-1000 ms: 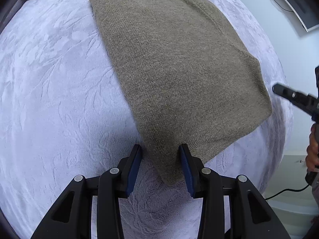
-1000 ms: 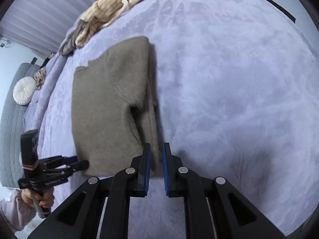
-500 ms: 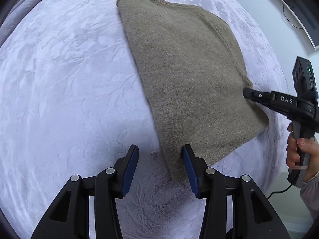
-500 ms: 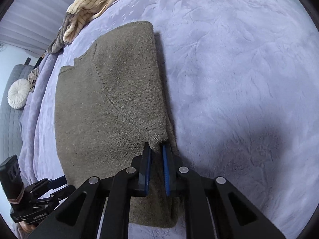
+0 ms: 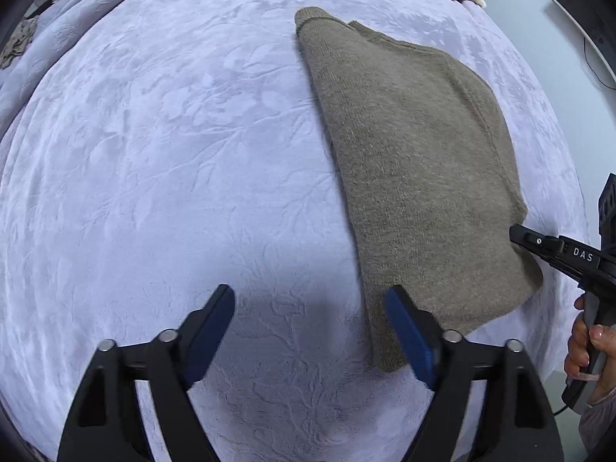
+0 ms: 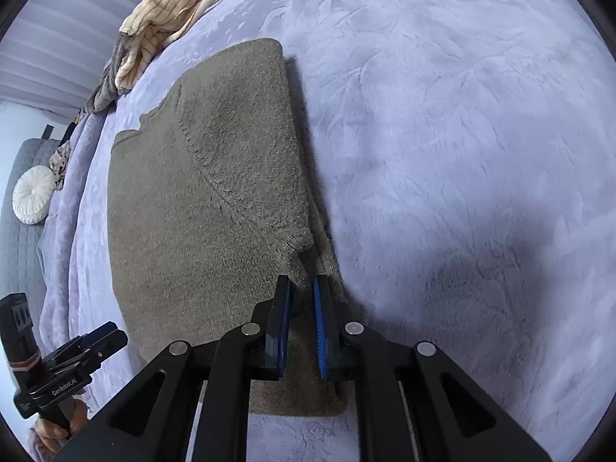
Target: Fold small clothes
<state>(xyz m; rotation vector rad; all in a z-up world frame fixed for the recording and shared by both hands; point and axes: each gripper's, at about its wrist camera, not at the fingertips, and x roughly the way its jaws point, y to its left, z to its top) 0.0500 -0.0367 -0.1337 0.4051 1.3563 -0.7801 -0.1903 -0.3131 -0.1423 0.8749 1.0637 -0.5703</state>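
Note:
An olive-brown knit sweater (image 5: 415,161) lies folded flat on the lavender bedspread (image 5: 173,154). It also shows in the right wrist view (image 6: 200,208). My left gripper (image 5: 308,308) is open and empty, off the sweater's near left corner, with its right finger over the hem. In the right wrist view it (image 6: 82,346) sits at the lower left, beside the sweater. My right gripper (image 6: 302,296) is nearly shut, its jaws pinching a ridge of the sweater near its right edge. In the left wrist view its tip (image 5: 518,233) rests at that edge.
A cream ribbed garment (image 6: 173,11) and a grey one (image 6: 106,84) are heaped at the far edge of the bed. A white round cushion (image 6: 32,200) lies on a grey quilted surface at the left. A monitor and cable (image 5: 593,50) are by the wall.
My left gripper has let go of the sweater's corner, opened wide and backed off to the left. My right gripper has moved onto the sweater's right edge and closed on a fold of it.

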